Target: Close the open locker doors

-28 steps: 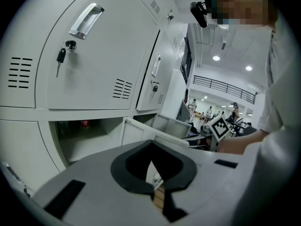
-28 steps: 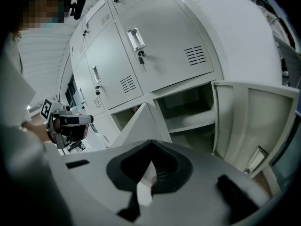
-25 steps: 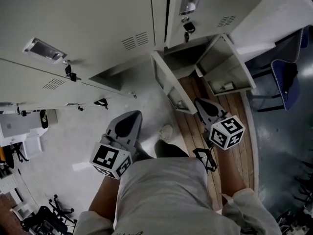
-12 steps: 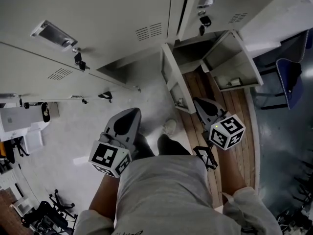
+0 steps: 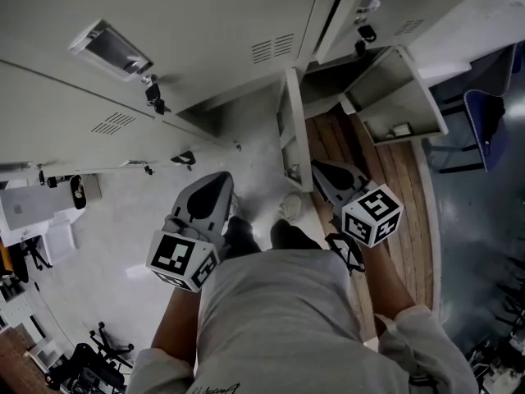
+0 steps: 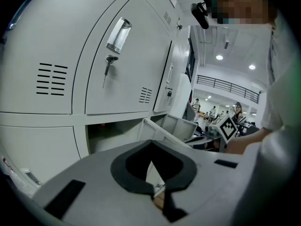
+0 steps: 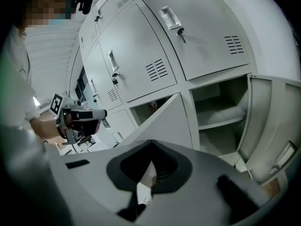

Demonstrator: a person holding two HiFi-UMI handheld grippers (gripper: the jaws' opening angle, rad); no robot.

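The open locker door point(image 5: 289, 130) stands edge-on at frame centre, just up-left of the right gripper point(image 5: 328, 179), which is nearer than the left gripper point(image 5: 210, 199). Both grippers are clenched on nothing.

A pale speckled floor point(image 5: 98, 245) gives way to a strip of wooden planks point(image 5: 414, 249), with a dark, glossy floor point(image 5: 472, 220) beyond it on the right. A blue chair point(image 5: 492, 146) stands on the dark floor, and black wheeled chair bases point(image 5: 107, 337) cluster on the pale side. Farther off, the room opens into a bright hall. Round ceiling lights point(image 6: 219, 57) glow above a railed upper gallery point(image 6: 225, 84), and small figures of people point(image 6: 211, 111) stand in the distance beneath it.
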